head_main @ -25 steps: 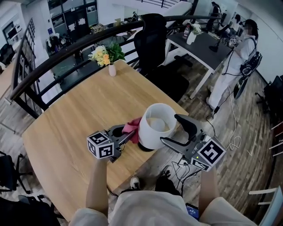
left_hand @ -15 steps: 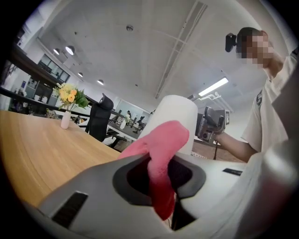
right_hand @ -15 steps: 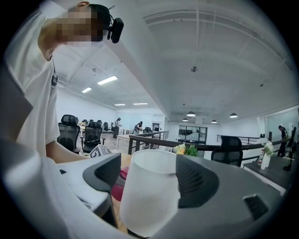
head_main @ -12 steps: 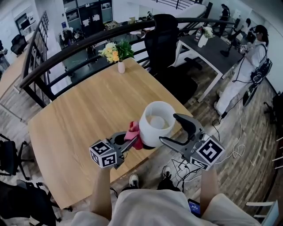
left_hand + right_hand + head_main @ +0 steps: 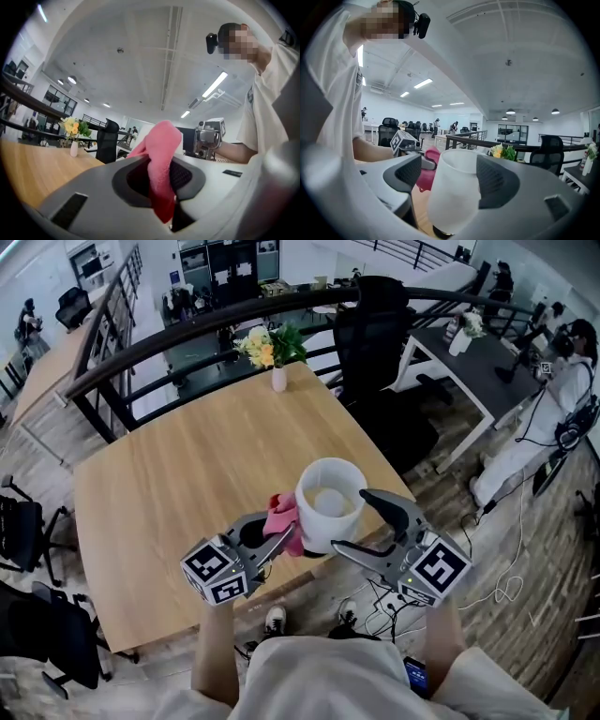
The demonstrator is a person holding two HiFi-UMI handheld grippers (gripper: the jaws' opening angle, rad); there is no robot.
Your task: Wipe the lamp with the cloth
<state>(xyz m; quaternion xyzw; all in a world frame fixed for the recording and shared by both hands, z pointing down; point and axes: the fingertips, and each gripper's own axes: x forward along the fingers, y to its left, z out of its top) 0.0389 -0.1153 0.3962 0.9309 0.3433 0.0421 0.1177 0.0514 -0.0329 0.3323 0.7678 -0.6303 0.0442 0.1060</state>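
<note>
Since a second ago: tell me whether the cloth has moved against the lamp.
Yes. In the head view the cloth, clamped in the left gripper, has slid slightly along the left side of the lamp toward the person, staying against the shade.

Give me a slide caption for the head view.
Left gripper holds a pink cloth beside the white lamp, which stands between the right gripper's open jaws.

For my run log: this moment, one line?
left gripper: holds pink cloth; right gripper: open around white cylindrical lamp; cloth: beside lamp
</note>
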